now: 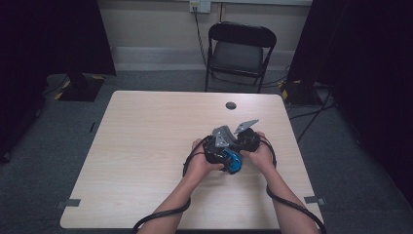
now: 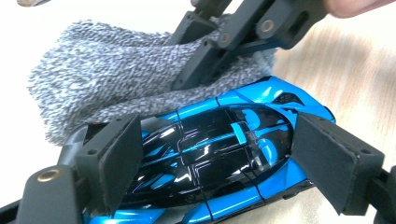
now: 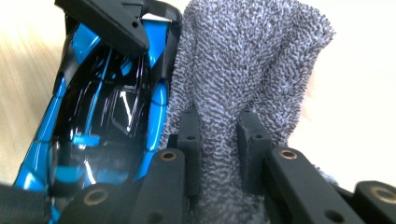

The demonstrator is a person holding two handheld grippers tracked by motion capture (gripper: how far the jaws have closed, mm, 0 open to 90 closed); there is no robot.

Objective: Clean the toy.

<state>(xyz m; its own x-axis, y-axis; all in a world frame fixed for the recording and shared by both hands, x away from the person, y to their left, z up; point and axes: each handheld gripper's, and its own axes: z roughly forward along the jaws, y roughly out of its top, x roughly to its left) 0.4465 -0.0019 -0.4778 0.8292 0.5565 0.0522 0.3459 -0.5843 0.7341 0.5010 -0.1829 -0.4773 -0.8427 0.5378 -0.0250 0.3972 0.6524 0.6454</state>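
Two tongs share the work: the left (image 2: 210,168) clamps the blue car (image 2: 224,154) steady on the desk (image 1: 146,146), seemingly so the right (image 3: 217,140), pinching a grey cloth (image 3: 243,60), can wipe it.

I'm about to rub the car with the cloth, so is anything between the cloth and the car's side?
Nothing visible. The grey cloth, pinched in the right tongs, already lies against the side of the blue toy car. The left tongs grip the car by its two ends, away from that side.
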